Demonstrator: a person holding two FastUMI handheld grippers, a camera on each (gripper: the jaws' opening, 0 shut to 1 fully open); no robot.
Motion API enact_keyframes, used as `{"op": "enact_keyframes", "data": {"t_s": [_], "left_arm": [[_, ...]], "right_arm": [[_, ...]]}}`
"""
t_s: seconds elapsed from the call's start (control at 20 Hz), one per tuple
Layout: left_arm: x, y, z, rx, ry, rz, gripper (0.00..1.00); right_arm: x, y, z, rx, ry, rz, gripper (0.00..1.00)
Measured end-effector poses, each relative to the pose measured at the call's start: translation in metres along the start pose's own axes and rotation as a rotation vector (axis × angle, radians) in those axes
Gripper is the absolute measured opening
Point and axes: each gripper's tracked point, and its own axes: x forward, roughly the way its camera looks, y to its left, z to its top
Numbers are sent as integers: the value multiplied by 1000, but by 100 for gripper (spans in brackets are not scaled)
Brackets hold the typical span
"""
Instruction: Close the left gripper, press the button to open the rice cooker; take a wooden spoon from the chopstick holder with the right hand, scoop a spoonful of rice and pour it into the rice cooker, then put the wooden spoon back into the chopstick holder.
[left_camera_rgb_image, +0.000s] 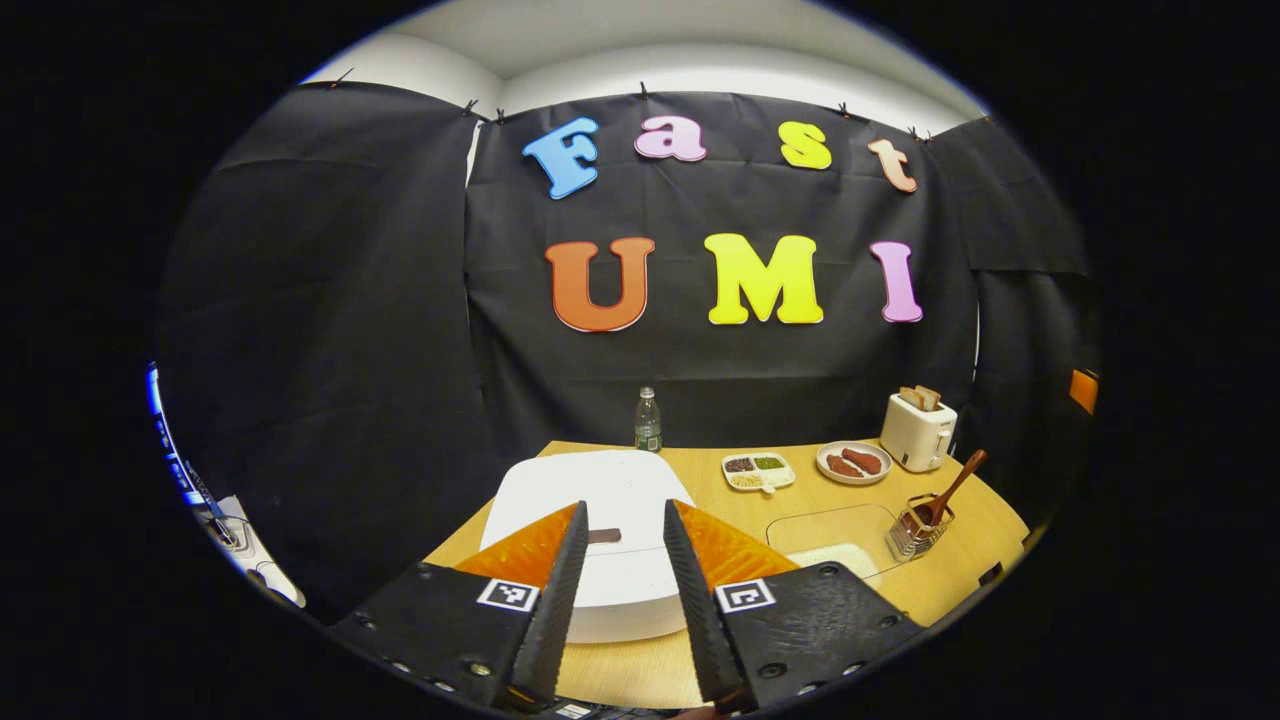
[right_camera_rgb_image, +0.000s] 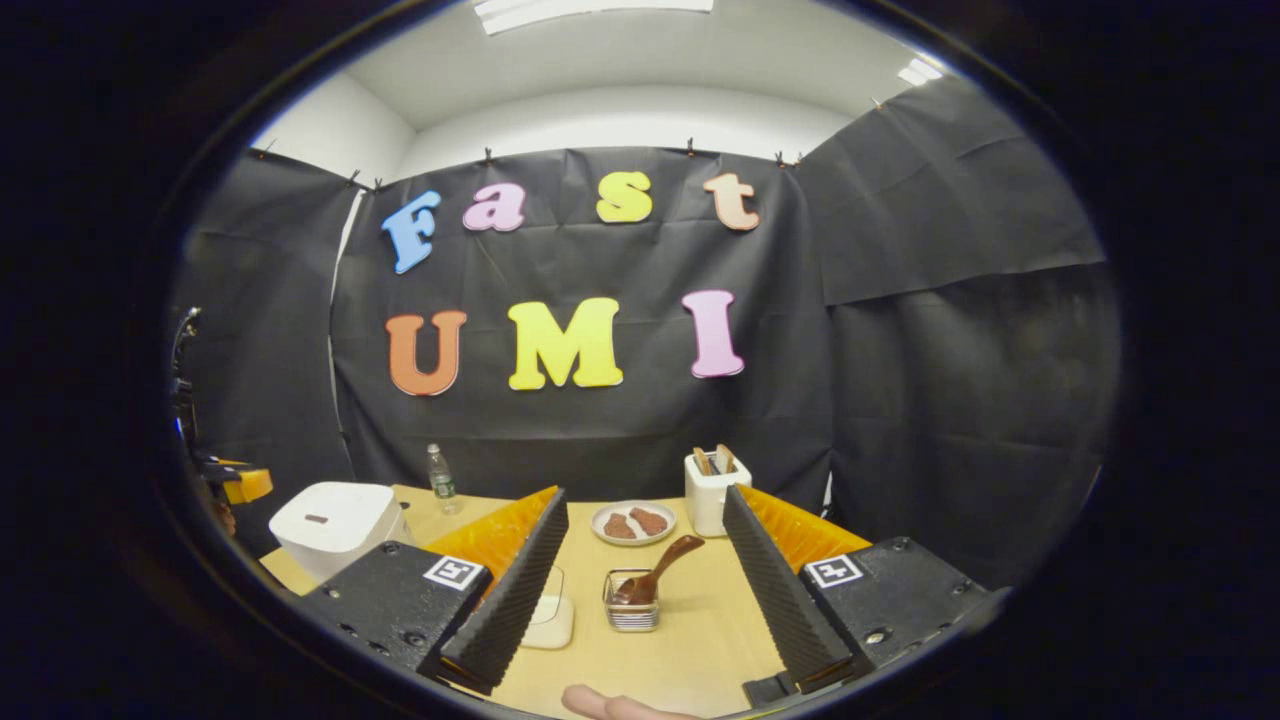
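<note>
The rice cooker (left_camera_rgb_image: 610, 520) sat lid-down on the tabletop (left_camera_rgb_image: 880, 590), its button (left_camera_rgb_image: 604, 536) framed between the left hand-held gripper's (left_camera_rgb_image: 620, 545) parted fingers. Pressing while parted risked straddling the button. The right hand-held gripper (right_camera_rgb_image: 645, 545), spread wide, faced the wooden spoon (right_camera_rgb_image: 660, 572) in the chopstick holder (right_camera_rgb_image: 630, 603).

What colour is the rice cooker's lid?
The rice cooker lid is plain white; clearest in the left gripper view.

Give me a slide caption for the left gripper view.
Open left claw poised above the closed white rice cooker, wooden spoon waiting in the chopstick holder.
</note>
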Motion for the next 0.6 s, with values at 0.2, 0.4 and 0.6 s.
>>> {"op": "enact_keyframes", "data": {"t_s": [0.2, 0.4, 0.6], "left_arm": [[19, 13, -9, 16, 42, 30, 20], [39, 17, -16, 25, 87, 49, 21], [53, 16, -27, 46, 140, 41, 22]], "right_arm": [[8, 0, -9, -1, 12, 1, 100], [18, -4, -20, 2, 32, -2, 100], [26, -9, -28, 8, 46, -6, 100]]}}
